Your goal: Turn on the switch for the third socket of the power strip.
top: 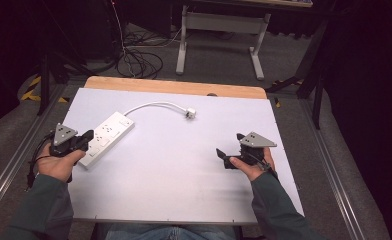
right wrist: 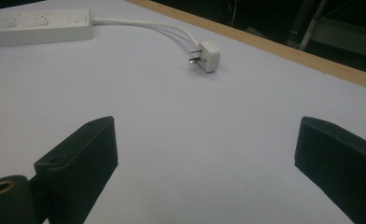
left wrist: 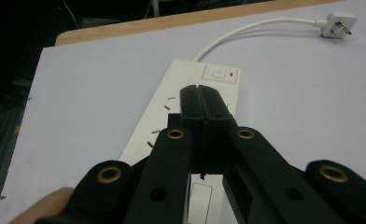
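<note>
- The left gripper (top: 84, 140) has its two black jaws pressed flat together with nothing between them, and its tip hangs over the near half of the white power strip (top: 106, 137); from here I cannot tell whether it touches the casing.
- The right gripper (top: 224, 156) rests low near the right edge of the white surface (top: 184, 175), jaws spread wide apart and empty, aimed across the bare sheet toward the plug (right wrist: 208, 57).
- The power strip lies close to the left edge of the surface, flat, sockets up.
- Its long axis runs on a slant: the near end sits by the left hand, and the far end, with the switch (left wrist: 221, 73), points away toward the far edge and a little to the right.
- The white cable (top: 156, 105) leaves that far end and arcs rightward to the plug, which lies well apart from the strip, near the middle of the far edge.
- To my eye the step in hand is a press or nudge on the strip with the closed tip.
- It would go best pushed straight down over the casing's centre line, so the strip does not pivot on the smooth sheet.
- The right gripper looks free to steady the far end or take the plug, coming in level along the cable.
</note>
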Demonstrator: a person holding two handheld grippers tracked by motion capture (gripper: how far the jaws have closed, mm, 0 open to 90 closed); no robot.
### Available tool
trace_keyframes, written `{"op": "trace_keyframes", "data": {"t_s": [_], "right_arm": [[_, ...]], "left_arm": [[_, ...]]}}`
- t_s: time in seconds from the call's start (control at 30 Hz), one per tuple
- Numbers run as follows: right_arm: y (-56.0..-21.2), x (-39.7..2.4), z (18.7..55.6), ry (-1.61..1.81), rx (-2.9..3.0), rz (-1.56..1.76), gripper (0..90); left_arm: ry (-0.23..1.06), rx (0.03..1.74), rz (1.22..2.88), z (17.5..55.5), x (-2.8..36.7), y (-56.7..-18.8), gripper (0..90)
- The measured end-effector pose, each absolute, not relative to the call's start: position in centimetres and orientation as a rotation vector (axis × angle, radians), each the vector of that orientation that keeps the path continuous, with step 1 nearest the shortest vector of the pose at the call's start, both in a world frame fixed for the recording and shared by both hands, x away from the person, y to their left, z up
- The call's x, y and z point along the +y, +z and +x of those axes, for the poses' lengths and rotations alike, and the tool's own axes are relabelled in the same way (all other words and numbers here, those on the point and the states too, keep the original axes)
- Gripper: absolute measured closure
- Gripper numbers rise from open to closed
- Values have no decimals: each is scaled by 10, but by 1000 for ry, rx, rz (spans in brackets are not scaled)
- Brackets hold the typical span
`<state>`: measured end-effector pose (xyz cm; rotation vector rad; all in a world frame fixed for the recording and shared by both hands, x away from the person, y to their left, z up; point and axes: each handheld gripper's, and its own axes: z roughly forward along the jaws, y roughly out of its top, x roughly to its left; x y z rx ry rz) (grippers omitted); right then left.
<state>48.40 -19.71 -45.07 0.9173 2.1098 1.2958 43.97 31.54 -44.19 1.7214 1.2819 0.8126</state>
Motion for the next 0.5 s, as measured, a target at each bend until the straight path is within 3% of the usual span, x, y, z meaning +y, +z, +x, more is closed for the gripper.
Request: {"op": "trace_keyframes", "data": {"t_s": [0.5], "right_arm": [[-451,-197,485,1297,2108,917,65]], "left_arm": [[875,1236,1562,422,321,-427,899]]}}
